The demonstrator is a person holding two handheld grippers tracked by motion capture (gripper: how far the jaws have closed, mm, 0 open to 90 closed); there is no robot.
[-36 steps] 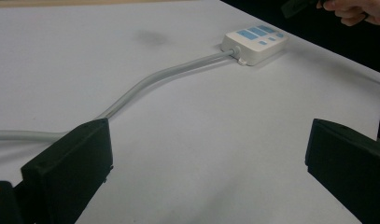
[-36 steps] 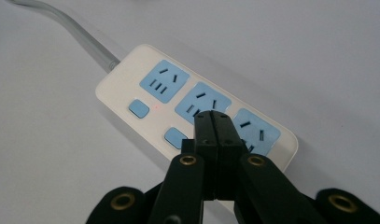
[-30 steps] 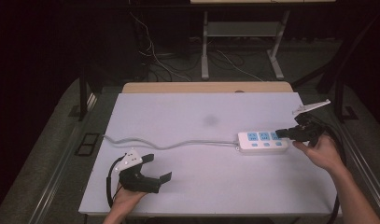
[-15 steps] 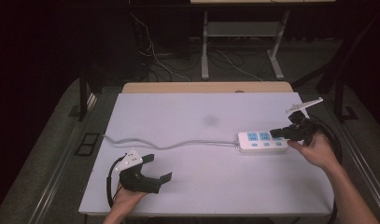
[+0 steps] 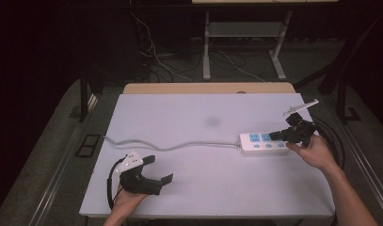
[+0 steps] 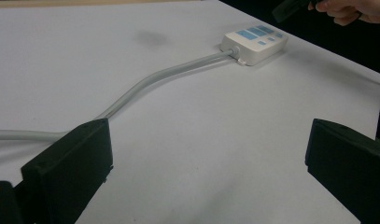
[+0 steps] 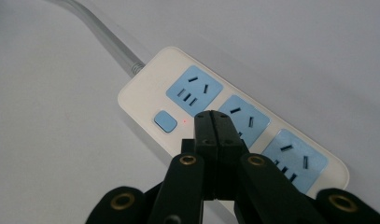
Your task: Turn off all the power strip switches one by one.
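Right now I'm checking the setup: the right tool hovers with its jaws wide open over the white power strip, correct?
Not quite: the right tool is shut, jaws pressed together, as the right gripper view shows. It does hover over the white power strip.

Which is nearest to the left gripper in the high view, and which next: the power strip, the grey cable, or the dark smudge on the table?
1. Grey cable: just beyond the left gripper.
2. Dark smudge: mid-table, farther back.
3. Power strip: far across, at the table's right, by the right gripper.
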